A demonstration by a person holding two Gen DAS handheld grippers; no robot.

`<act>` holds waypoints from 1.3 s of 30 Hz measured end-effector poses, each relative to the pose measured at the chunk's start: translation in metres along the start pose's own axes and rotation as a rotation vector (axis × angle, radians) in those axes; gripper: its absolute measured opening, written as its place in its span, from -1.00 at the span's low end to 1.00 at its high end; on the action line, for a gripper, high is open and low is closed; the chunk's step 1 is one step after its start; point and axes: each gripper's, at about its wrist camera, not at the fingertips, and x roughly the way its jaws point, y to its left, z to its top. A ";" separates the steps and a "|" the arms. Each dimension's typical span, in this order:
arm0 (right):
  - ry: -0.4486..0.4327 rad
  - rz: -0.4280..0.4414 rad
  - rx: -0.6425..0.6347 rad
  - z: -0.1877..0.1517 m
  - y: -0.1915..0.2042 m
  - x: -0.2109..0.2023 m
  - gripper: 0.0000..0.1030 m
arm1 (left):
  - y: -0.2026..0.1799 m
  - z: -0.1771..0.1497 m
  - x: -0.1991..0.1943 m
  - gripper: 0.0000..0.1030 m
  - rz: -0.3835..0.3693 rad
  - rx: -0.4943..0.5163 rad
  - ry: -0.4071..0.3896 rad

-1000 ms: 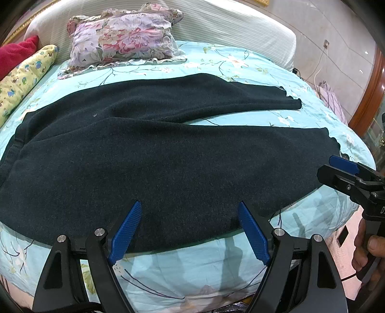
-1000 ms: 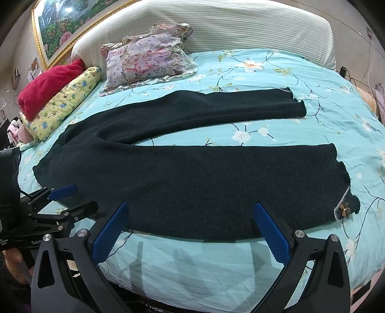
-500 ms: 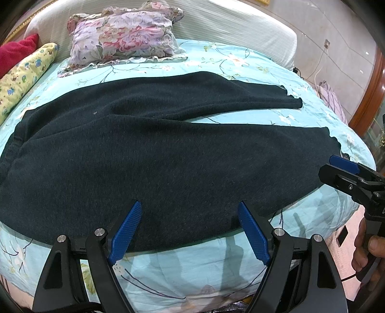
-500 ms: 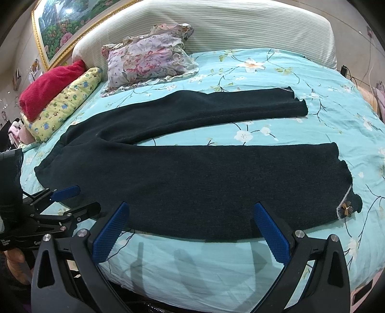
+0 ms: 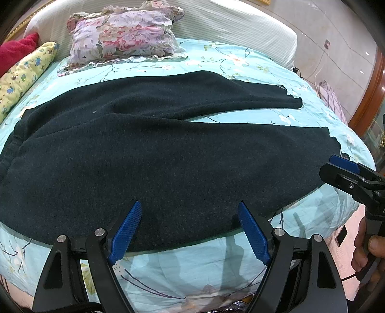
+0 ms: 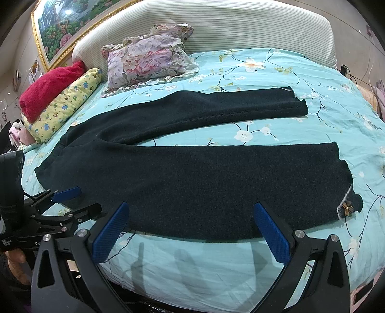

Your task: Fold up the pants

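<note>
Dark navy pants (image 5: pixel 168 154) (image 6: pixel 192 173) lie flat across a bed, waistband to the left, both legs spread apart toward the right. My left gripper (image 5: pixel 190 226) hovers open over the near edge of the pants, near the hip part. My right gripper (image 6: pixel 192 226) hovers open over the near leg's lower edge. Nothing sits between either pair of blue pads. In the left wrist view the right gripper (image 5: pixel 336 168) appears at the right, by the near leg's cuff. A small brown bow (image 6: pixel 346 209) marks that cuff.
The bed has a turquoise floral sheet (image 6: pixel 264 65) and a striped white headboard (image 6: pixel 216 21). A floral pillow (image 5: pixel 122 36), a yellow bolster (image 6: pixel 65 106) and a red cushion (image 6: pixel 48 84) lie at the head. A hand (image 5: pixel 365 248) holds the right gripper's handle.
Both grippers have moved slightly forward toward the pants, which now fill more of each view. The pants have not moved and both grippers stay open.
</note>
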 end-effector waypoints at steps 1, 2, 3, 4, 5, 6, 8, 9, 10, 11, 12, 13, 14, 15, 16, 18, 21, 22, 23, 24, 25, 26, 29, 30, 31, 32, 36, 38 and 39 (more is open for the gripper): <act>-0.001 0.001 0.001 0.000 0.000 0.000 1.00 | 0.000 0.000 0.000 0.61 -0.001 0.000 0.000; -0.002 0.002 0.001 0.001 0.000 0.000 1.00 | 0.000 0.001 -0.001 0.61 -0.001 0.001 -0.001; -0.003 0.005 0.002 0.001 -0.001 -0.001 1.00 | -0.001 0.001 -0.001 0.61 -0.001 0.002 -0.001; -0.003 0.006 0.004 0.002 -0.001 -0.001 1.00 | -0.001 0.002 -0.001 0.61 -0.003 0.007 0.000; -0.003 0.008 0.005 0.003 -0.001 -0.001 1.00 | -0.001 0.002 -0.001 0.61 -0.003 0.010 -0.001; -0.003 0.012 0.007 0.004 -0.002 -0.001 1.00 | -0.001 0.003 -0.001 0.61 -0.003 0.013 -0.003; -0.002 0.016 0.017 0.006 -0.007 0.000 1.00 | -0.002 0.004 0.000 0.61 -0.007 0.021 -0.002; -0.001 0.018 0.024 0.007 -0.009 0.001 1.00 | -0.002 0.005 0.000 0.61 -0.008 0.023 -0.002; -0.001 0.021 0.030 0.007 -0.012 0.001 1.00 | -0.002 0.006 0.001 0.61 -0.009 0.028 -0.001; 0.002 0.024 0.036 0.008 -0.013 0.002 1.00 | -0.003 0.007 0.002 0.61 -0.013 0.031 0.000; 0.003 0.025 0.039 0.009 -0.016 0.002 1.00 | -0.003 0.008 0.003 0.61 -0.016 0.035 0.001; 0.003 0.025 0.041 0.011 -0.017 0.003 1.00 | -0.003 0.010 0.004 0.61 -0.017 0.039 0.001; 0.003 0.025 0.041 0.012 -0.019 0.003 1.00 | -0.003 0.011 0.005 0.61 -0.019 0.042 0.002; 0.003 0.024 0.042 0.013 -0.021 0.004 1.00 | -0.003 0.013 0.006 0.61 -0.021 0.046 0.003; 0.002 0.023 0.045 0.015 -0.023 0.004 1.00 | -0.004 0.015 0.007 0.61 -0.023 0.049 0.003; 0.000 0.028 0.053 0.018 -0.028 0.004 1.00 | -0.004 0.018 0.008 0.61 -0.028 0.059 0.002; 0.000 0.032 0.058 0.027 -0.038 0.007 1.00 | -0.005 0.031 0.011 0.61 -0.055 0.100 0.001; -0.002 0.030 0.060 0.030 -0.042 0.008 1.00 | -0.005 0.036 0.012 0.61 -0.060 0.111 0.000; -0.004 0.026 0.062 0.034 -0.046 0.010 1.00 | -0.005 0.043 0.013 0.61 -0.066 0.126 -0.003; -0.002 0.020 0.065 0.039 -0.050 0.012 1.00 | -0.005 0.050 0.014 0.61 -0.072 0.143 -0.006; -0.001 0.011 0.067 0.045 -0.055 0.014 1.00 | -0.005 0.057 0.016 0.61 -0.074 0.156 -0.011; -0.003 0.005 0.068 0.050 -0.059 0.015 1.00 | -0.005 0.063 0.017 0.61 -0.074 0.165 -0.014; -0.011 0.006 0.070 0.071 -0.074 0.020 1.00 | -0.004 0.084 0.024 0.61 -0.085 0.182 -0.018; -0.016 0.006 0.070 0.079 -0.079 0.021 1.00 | -0.004 0.091 0.026 0.61 -0.089 0.188 -0.021; -0.021 0.008 0.069 0.087 -0.085 0.022 1.00 | -0.003 0.101 0.029 0.61 -0.098 0.196 -0.021; -0.025 0.006 0.068 0.096 -0.091 0.024 1.00 | -0.003 0.109 0.032 0.61 -0.098 0.200 -0.020; -0.026 0.029 0.102 0.127 -0.119 0.033 1.00 | -0.003 0.139 0.047 0.61 -0.147 0.232 0.000; -0.020 0.047 0.117 0.141 -0.131 0.038 1.00 | -0.004 0.154 0.058 0.61 -0.159 0.256 0.019; -0.013 0.047 0.124 0.149 -0.139 0.043 1.00 | -0.004 0.161 0.063 0.61 -0.158 0.266 0.024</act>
